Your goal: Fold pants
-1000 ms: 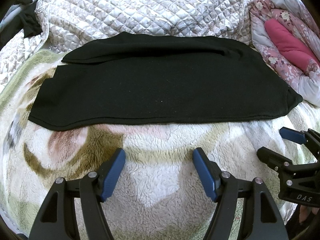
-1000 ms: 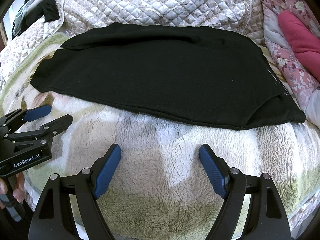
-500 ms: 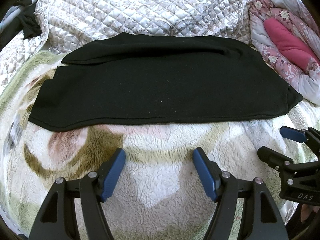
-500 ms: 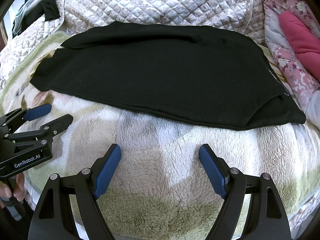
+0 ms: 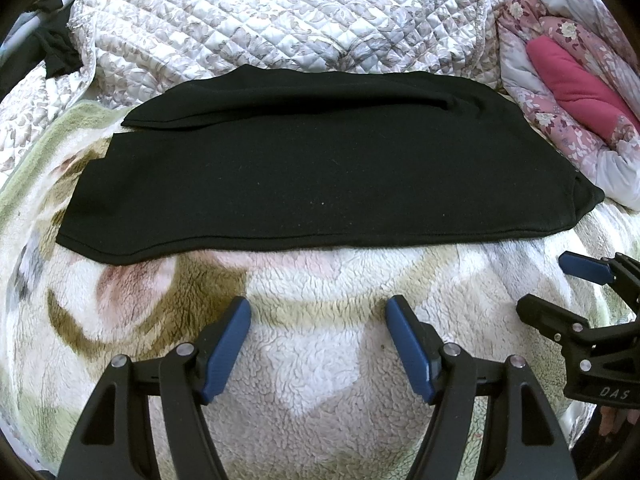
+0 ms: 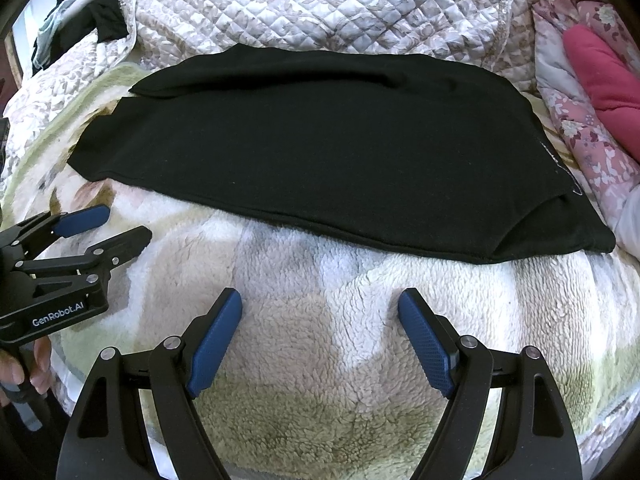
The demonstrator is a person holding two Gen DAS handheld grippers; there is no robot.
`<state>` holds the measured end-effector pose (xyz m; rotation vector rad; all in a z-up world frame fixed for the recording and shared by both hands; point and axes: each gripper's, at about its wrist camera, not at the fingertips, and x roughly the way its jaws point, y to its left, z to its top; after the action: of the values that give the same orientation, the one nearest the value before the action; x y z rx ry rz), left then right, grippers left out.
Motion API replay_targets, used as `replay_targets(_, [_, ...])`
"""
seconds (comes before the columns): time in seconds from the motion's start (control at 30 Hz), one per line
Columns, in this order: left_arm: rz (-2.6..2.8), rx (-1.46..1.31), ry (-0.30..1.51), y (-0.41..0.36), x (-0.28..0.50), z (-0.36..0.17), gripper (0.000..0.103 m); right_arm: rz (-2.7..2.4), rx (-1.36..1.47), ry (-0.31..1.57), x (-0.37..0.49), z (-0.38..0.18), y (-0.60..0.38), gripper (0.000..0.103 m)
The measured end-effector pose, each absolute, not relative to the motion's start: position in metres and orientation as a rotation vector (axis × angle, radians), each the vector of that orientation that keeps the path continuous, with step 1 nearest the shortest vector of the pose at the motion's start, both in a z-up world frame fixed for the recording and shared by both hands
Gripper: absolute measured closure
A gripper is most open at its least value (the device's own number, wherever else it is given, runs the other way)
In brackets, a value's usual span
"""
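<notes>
Nothing has shifted: your 2 claws, left claw (image 5: 318, 322) and right claw (image 6: 320, 314), stay wide and empty near the black pants (image 5: 320, 176), so folding awaits.

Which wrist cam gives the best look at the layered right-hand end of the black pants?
Right wrist view. There the black pants show the layered end close up, with the upper layer's edge lying over a lower one and a pale mark beside it. The left wrist view shows the same end smaller, at the frame's right, layers barely separable.
</notes>
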<state>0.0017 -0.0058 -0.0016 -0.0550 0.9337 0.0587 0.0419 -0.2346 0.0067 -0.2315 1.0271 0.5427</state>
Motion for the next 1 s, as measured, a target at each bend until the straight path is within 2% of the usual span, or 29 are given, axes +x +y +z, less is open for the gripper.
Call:
replay_targets(0.53, [0.044,-0.12,0.882,0.009,-0.002,0.011,0.03,0.51,-0.167,1.001,0.056,0.029,-0.259,0.022])
replay_targets(1.0, [0.187,-0.382,0.833,0.104,-0.003,0.003,0.031,0.376,0.116,1.034,0.1,0.026,-0.338,0.023])
